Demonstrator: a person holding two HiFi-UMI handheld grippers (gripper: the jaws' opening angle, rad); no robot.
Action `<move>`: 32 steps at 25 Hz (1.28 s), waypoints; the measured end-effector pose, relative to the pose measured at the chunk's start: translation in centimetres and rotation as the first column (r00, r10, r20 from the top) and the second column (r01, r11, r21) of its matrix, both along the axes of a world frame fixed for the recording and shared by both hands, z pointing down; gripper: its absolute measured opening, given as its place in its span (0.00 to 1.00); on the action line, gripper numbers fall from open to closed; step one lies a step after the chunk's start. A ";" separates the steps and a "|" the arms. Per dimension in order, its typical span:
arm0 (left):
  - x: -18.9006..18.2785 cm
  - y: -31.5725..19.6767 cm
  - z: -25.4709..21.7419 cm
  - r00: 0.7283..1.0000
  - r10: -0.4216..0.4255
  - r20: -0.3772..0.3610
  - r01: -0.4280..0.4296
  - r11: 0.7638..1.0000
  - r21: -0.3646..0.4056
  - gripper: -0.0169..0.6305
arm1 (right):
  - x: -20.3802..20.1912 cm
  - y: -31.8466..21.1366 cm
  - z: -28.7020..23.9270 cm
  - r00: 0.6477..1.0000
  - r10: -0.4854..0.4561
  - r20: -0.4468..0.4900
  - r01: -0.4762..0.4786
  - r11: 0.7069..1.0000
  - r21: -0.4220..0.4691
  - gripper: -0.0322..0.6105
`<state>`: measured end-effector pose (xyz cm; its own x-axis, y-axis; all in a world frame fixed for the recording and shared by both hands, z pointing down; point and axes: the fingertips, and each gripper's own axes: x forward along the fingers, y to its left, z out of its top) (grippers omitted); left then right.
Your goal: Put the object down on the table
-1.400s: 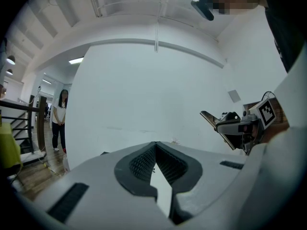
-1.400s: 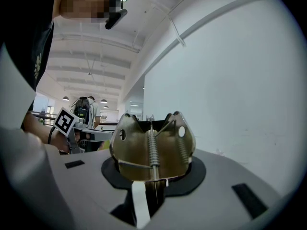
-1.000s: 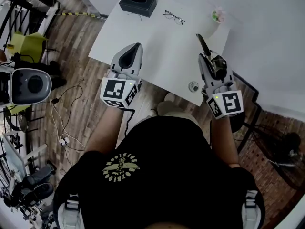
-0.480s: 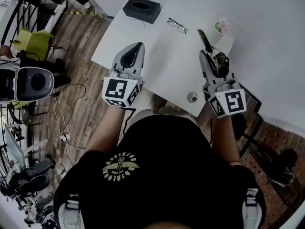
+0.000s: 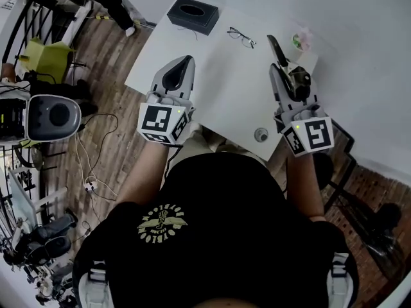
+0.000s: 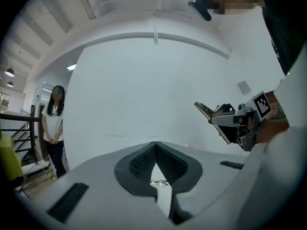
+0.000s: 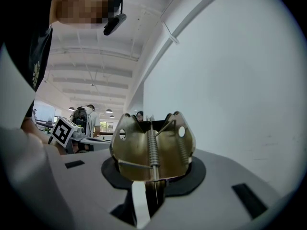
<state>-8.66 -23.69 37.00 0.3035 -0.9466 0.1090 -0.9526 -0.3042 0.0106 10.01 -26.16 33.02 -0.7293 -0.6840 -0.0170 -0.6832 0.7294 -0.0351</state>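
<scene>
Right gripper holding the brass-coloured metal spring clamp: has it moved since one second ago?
Yes. Against the small round grey fitting on the white table, the right gripper has shifted forward, away from the person.

Quick count, on the table [image 5: 218,88]: one tissue box [image 5: 192,15], one pair of glasses [image 5: 242,37], one cup [image 5: 297,50], one round thingy [image 5: 261,134]; one metal clip [image 7: 139,152] above.
</scene>
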 end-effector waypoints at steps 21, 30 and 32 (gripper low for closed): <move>-3.7 -4.3 0.9 0.985 0.168 -0.037 -0.168 0.986 -0.011 0.04 | -2.7 -1.4 3.3 0.977 0.204 -0.065 -0.210 0.974 -0.086 0.23; -4.4 -4.4 2.3 0.981 0.191 -0.042 -0.192 0.981 -0.031 0.04 | -3.2 -1.6 6.5 0.970 0.227 -0.087 -0.238 0.961 -0.143 0.23; -4.5 -4.4 2.4 0.980 0.194 -0.041 -0.195 0.980 -0.032 0.04 | -3.3 -1.6 7.1 0.969 0.229 -0.090 -0.241 0.958 -0.156 0.23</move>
<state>-13.12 -28.13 39.40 0.4857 -0.8649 0.1265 -0.8741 -0.4822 0.0589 6.71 -27.74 40.15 -0.5433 -0.8250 0.1554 -0.8395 0.5364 -0.0871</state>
